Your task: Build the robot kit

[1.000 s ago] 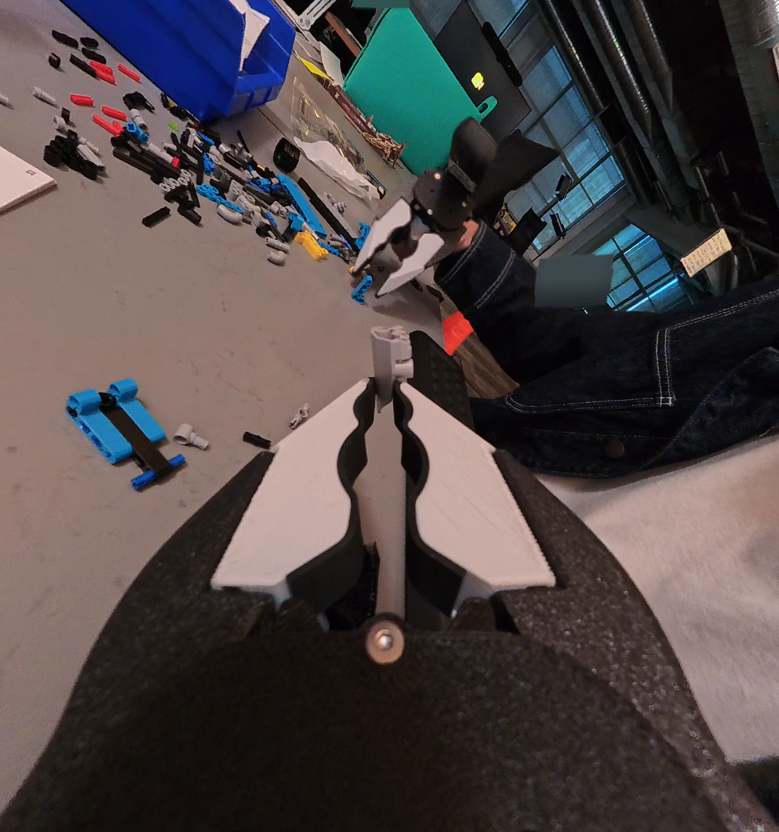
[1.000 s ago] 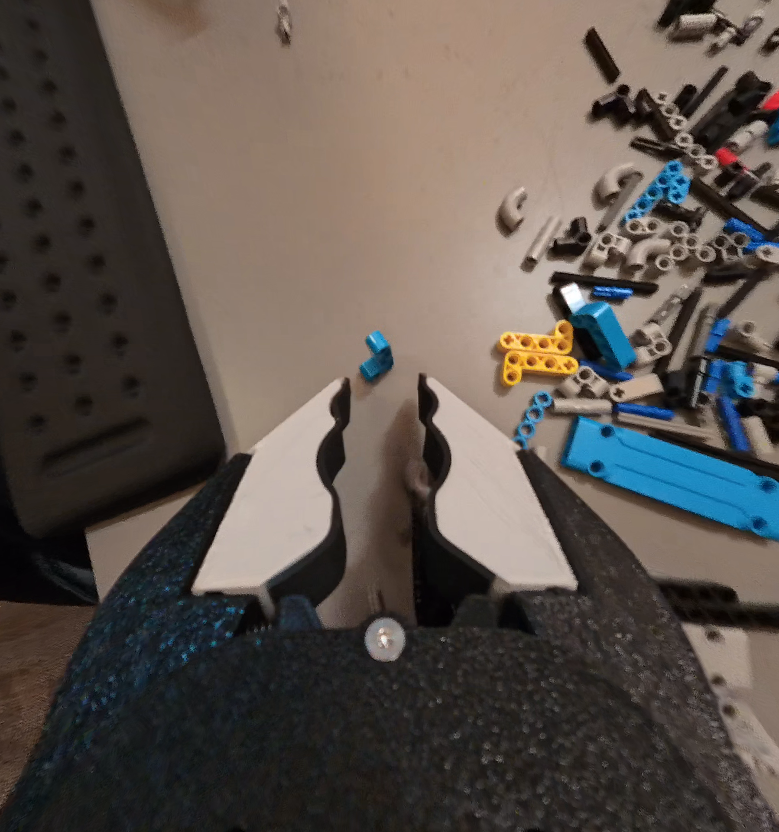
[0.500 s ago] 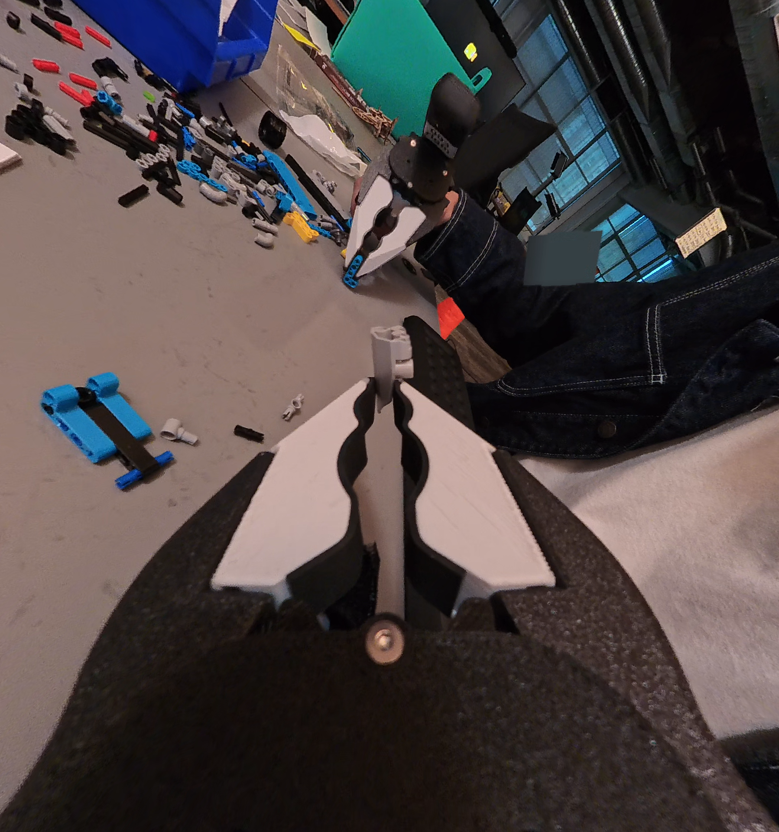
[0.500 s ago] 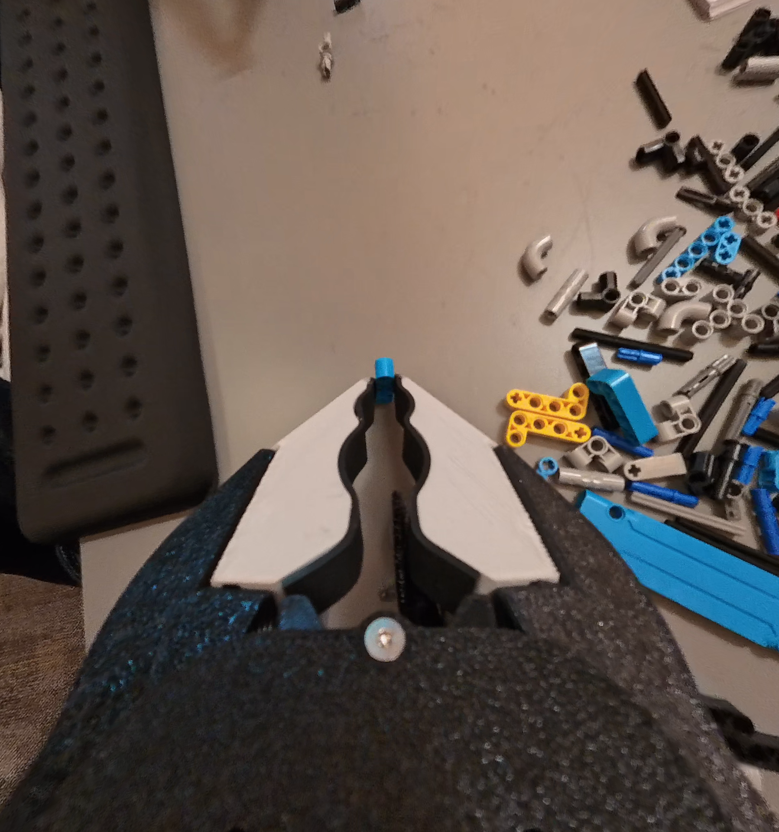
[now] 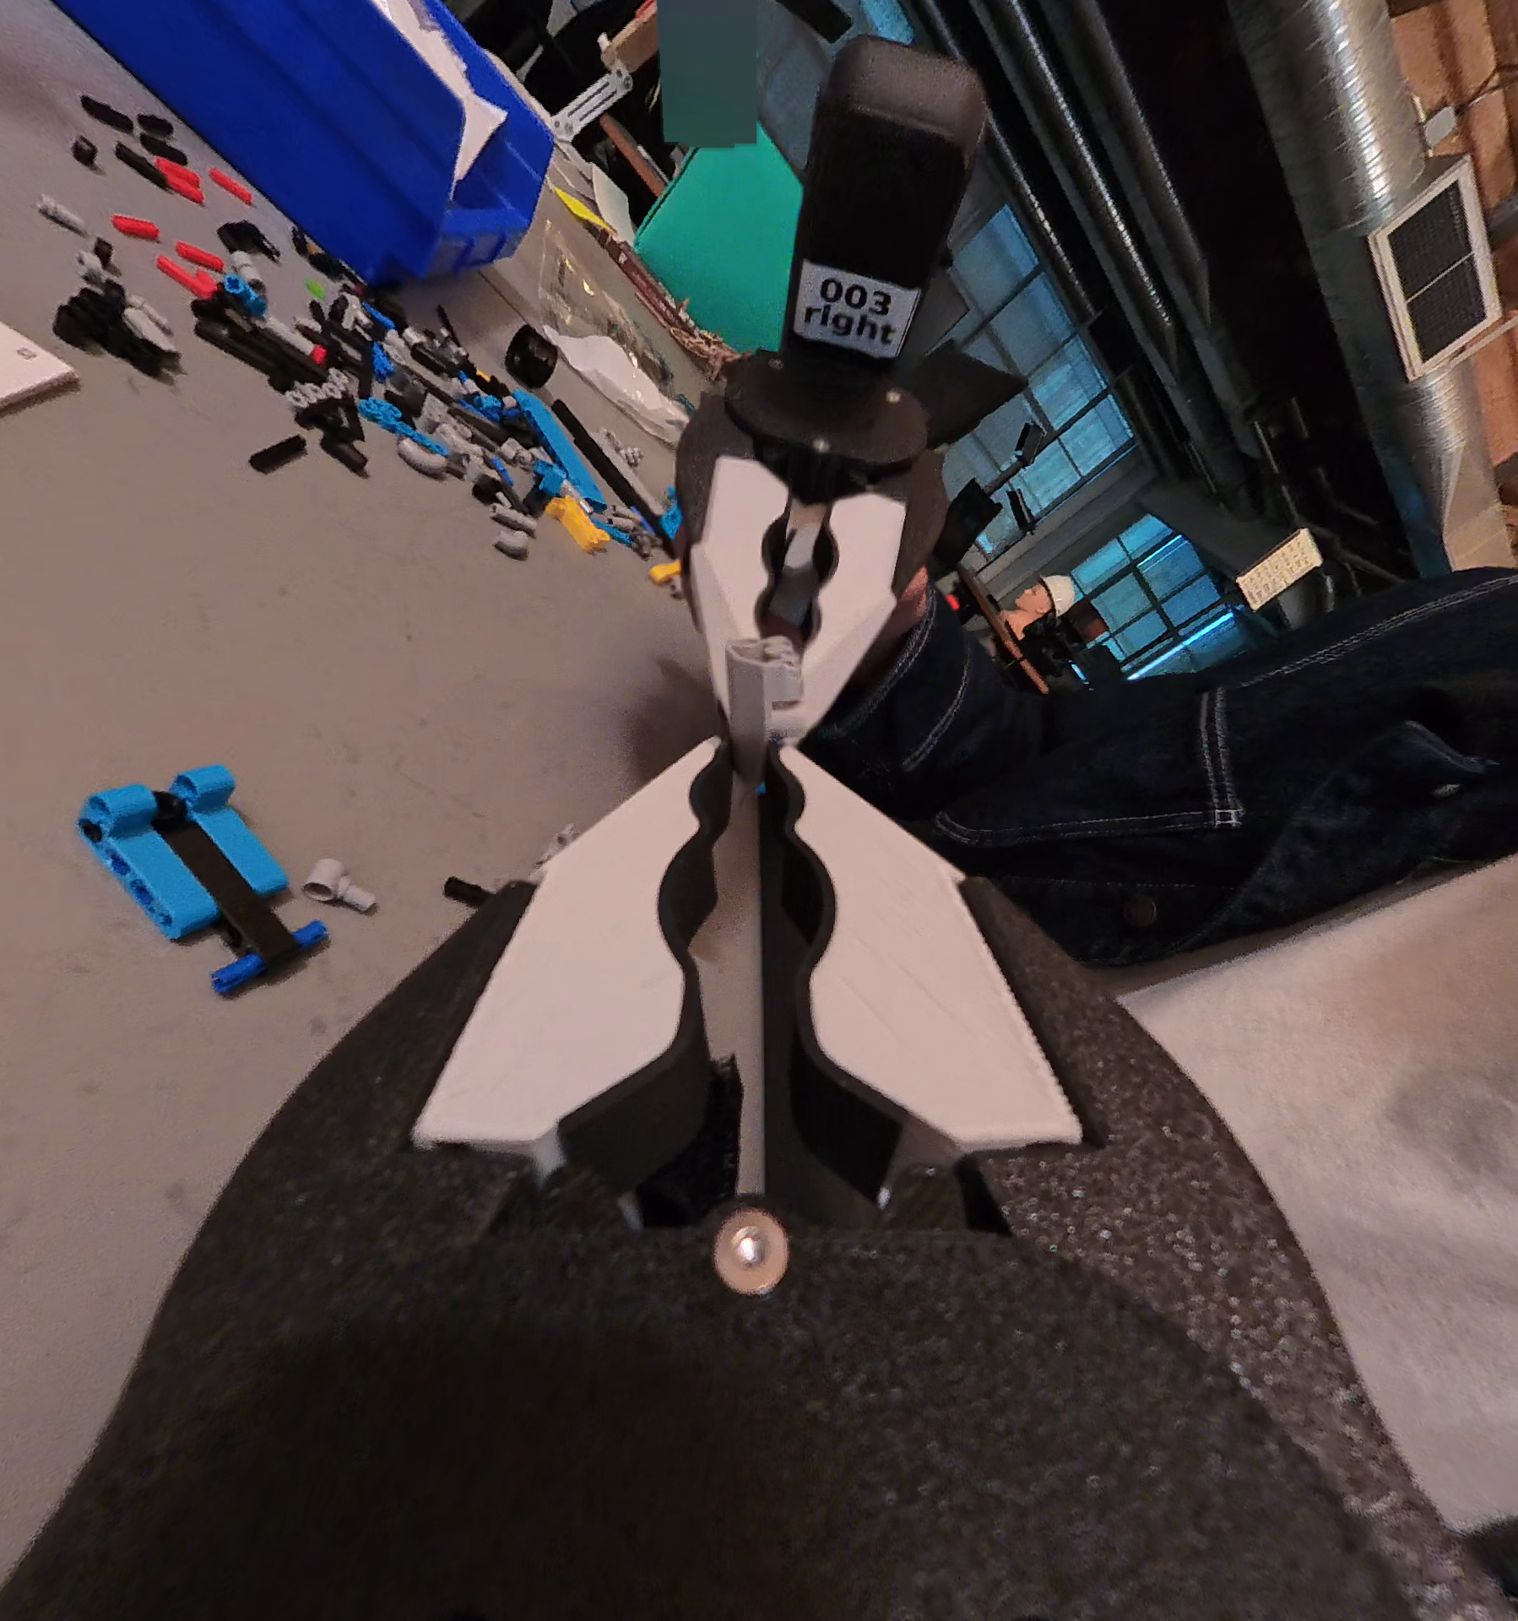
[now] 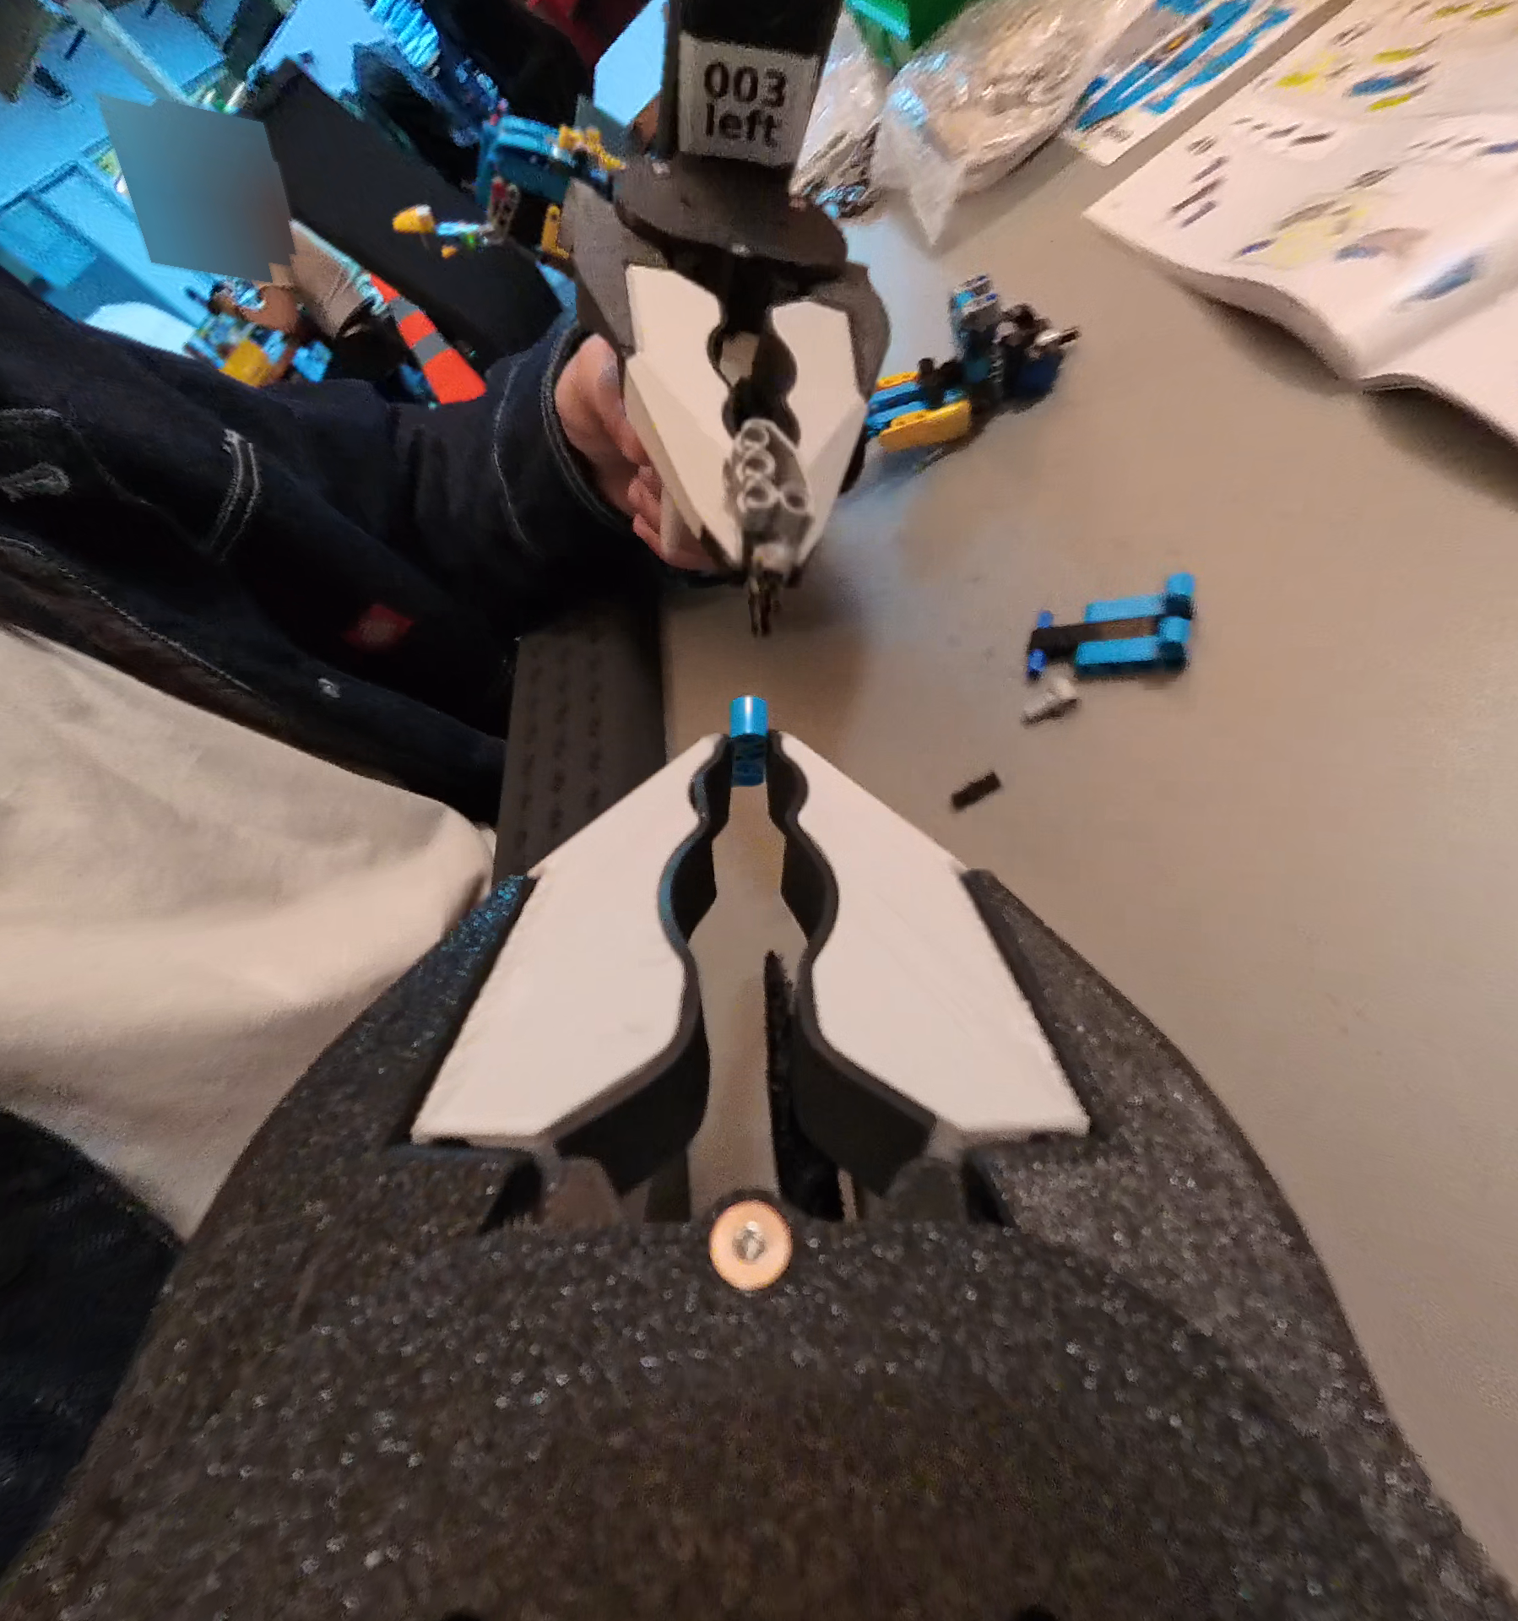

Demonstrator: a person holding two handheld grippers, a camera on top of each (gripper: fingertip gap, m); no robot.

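My left gripper is shut on a grey beam piece that sticks up past its fingertips. It also shows in the right wrist view, where the grey piece has round holes and a black pin at its lower end. My right gripper is shut on a small blue connector. In the left wrist view the right gripper faces mine, just behind the grey piece. Both are held above the grey table, tips pointing at each other with a gap between them.
A blue-and-black assembly lies on the table with a small grey connector and a black pin beside it. A pile of loose parts and a blue bin are farther off. An instruction booklet lies at the right. A dark perforated pad lies at the table edge. The tips of both grippers are at nearly the same place.
My right gripper closed on the blue connector, lifted it off the table and swung round to face the left gripper. The two grippers are now close together.
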